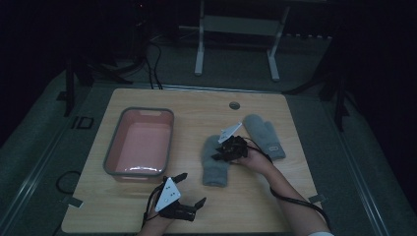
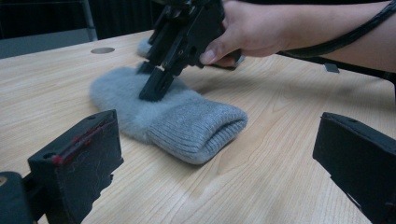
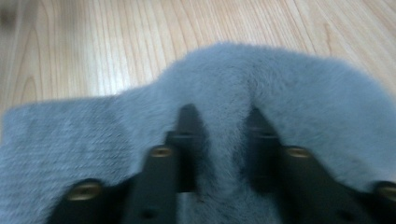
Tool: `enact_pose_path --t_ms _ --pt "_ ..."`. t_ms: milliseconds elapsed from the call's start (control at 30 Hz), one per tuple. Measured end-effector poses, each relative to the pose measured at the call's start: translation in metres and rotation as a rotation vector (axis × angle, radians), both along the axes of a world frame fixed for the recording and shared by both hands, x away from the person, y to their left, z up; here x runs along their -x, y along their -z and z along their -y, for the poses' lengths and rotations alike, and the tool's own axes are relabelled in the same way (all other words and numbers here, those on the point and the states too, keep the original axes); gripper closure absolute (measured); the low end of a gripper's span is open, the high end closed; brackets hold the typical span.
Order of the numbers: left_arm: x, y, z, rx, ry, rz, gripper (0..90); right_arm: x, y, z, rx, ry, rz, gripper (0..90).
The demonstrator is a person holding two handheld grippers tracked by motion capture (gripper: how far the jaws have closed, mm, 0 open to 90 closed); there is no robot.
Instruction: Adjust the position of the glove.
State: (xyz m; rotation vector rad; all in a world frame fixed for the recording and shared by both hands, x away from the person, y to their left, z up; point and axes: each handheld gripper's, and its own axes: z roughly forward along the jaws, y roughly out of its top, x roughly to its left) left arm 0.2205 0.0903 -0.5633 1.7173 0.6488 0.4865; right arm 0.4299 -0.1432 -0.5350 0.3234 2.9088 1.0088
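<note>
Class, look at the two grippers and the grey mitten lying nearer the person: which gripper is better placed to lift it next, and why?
Probably the right gripper: its jaws already pinch a fold of the nearer mitten. The left gripper sits open near the table's front edge, apart from it.

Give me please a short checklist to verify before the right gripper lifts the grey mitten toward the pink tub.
1. Right gripper is on the near mitten: ok; its jaws press into the fluffy part.
2. Fabric is firmly pinched: cannot tell; a ridge of fleece stands between the jaws in the right gripper view, but the grip depth is hidden.
3. Left gripper is out of the way: ok; it is open, near the table edge, apart from the mitten.
4. Pink tub is free to receive: ok; nothing lies inside.
5. Second mitten will not be dragged along: cannot tell; the hand hides the gap.
</note>
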Motion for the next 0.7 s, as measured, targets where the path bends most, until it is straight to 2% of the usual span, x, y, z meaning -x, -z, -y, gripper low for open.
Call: enact_pose_path --t_ms 33,67,100,133,167,233,267,300,367,400,467,533,600,667,700 --pt "0.0 0.0 0.0 0.0 0.0 0.0 1.5 0.0 0.0 0.0 0.0 0.0 0.0 62.5" --pt "0.0 0.0 0.0 0.008 0.006 0.004 1.5 -0.002 0.002 0.0 -0.024 0.006 -0.02 52.7" --pt "0.001 -0.001 0.0 0.009 0.008 0.009 1.5 -0.005 0.004 0.0 -0.034 0.019 -0.018 42.6" --pt "0.001 -0.001 0.0 0.008 0.008 0.011 1.5 -0.004 0.004 0.0 -0.046 0.022 -0.018 38.9" --pt "0.001 -0.001 0.0 0.01 0.009 0.011 1.5 -0.003 0.004 0.001 -0.044 0.03 -0.001 36.2" --pt "0.001 0.0 0.0 0.011 0.009 0.009 1.5 -0.003 0.003 0.001 -0.041 0.038 0.003 33.9" --pt "0.001 0.0 0.001 0.005 0.006 0.0 1.5 -0.002 0.002 0.002 -0.043 0.043 0.008 30.0" --pt "0.0 0.0 0.001 0.003 0.007 0.0 1.5 0.0 -0.005 0.006 -0.056 0.084 0.025 27.3" --pt "0.001 0.0 0.001 0.007 0.009 0.003 1.5 0.001 -0.01 0.011 -0.089 0.126 0.044 20.7" --pt "0.001 0.0 0.001 0.006 0.009 0.004 1.5 0.001 -0.014 0.015 -0.099 0.138 0.032 20.7" --pt "0.001 0.0 0.001 0.007 0.009 0.001 1.5 0.002 -0.02 0.021 -0.103 0.171 0.072 19.5" --pt "0.0 0.0 0.001 0.0 0.007 -0.002 1.5 0.003 -0.026 0.03 -0.124 0.182 0.075 21.5" --pt "0.0 0.001 0.001 0.001 0.007 -0.002 1.5 0.004 -0.032 0.038 -0.127 0.211 0.096 21.9" --pt "0.0 0.001 0.001 -0.003 0.007 -0.003 1.5 0.004 -0.035 0.044 -0.133 0.232 0.091 24.2" --pt "0.0 0.001 0.002 -0.002 0.009 -0.003 1.5 0.0 -0.038 0.055 -0.136 0.272 0.056 30.6"
